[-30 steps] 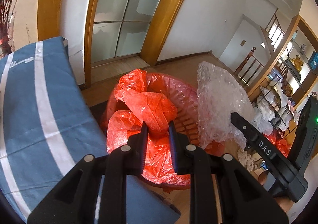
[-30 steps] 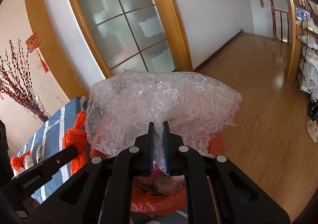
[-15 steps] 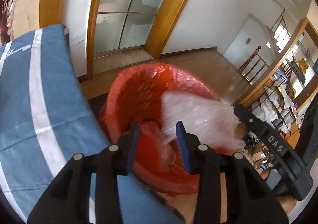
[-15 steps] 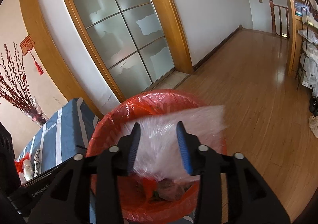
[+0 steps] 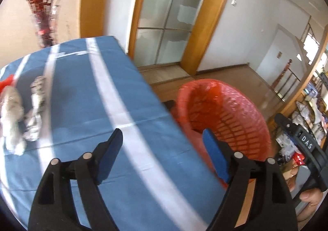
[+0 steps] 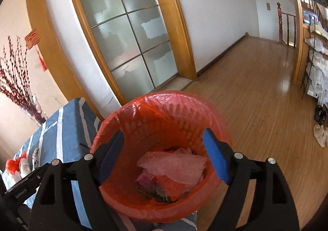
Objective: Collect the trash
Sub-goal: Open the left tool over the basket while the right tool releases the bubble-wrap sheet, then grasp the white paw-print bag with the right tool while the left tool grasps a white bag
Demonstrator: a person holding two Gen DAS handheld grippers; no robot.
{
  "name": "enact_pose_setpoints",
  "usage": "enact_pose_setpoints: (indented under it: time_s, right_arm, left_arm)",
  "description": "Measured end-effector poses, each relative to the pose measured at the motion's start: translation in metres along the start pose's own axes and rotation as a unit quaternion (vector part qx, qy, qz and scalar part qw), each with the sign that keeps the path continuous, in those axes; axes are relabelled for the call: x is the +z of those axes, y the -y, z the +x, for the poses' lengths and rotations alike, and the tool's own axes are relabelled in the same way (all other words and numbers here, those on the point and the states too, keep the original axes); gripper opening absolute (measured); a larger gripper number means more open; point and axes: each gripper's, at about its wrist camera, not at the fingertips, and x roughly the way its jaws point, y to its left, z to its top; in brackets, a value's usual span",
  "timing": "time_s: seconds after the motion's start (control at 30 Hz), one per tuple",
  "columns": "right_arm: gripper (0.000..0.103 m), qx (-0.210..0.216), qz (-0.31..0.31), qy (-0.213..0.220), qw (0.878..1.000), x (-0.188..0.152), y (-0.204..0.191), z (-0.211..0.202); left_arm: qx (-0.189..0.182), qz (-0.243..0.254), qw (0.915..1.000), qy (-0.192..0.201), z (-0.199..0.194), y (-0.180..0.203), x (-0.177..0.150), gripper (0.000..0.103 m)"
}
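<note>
A red bin with a red liner (image 6: 164, 108) stands beside the table; it also shows in the left wrist view (image 5: 231, 112). Inside lie the clear bubble wrap (image 6: 174, 165) and the crumpled red bag (image 6: 166, 185). My right gripper (image 6: 164, 155) is open and empty right above the bin mouth. My left gripper (image 5: 164, 155) is open and empty over the blue striped tablecloth (image 5: 92, 97), left of the bin. Crumpled white and grey trash (image 5: 12, 116) and a red scrap (image 5: 6, 83) lie at the table's left side, also in the right wrist view (image 6: 22, 166).
A frosted glass door with a wooden frame (image 6: 127, 32) stands behind the bin. Red branches in a vase (image 6: 18, 79) stand at the table's far corner. Wooden floor (image 6: 256, 91) stretches right to cluttered shelves (image 6: 317, 66). The other gripper's handle (image 5: 305, 144) shows at the right.
Both grippers opened wide and dropped the red bag and bubble wrap into the bin. My left gripper has swung left, over the table.
</note>
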Motion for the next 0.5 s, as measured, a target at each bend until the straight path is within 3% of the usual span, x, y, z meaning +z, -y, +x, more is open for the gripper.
enact_pose_setpoints:
  time_s: [0.2, 0.5]
  right_arm:
    - [0.079, 0.020, -0.043, -0.005, 0.999, -0.009, -0.038, -0.003]
    - [0.079, 0.091, -0.113, -0.036, 0.989, -0.034, -0.118, 0.001]
  left_arm:
    - [0.046, -0.030, 0.9984, 0.015, -0.028, -0.051, -0.011, 0.084]
    - [0.115, -0.091, 0.9884, 0.038, -0.073, -0.133, -0.030, 0.088]
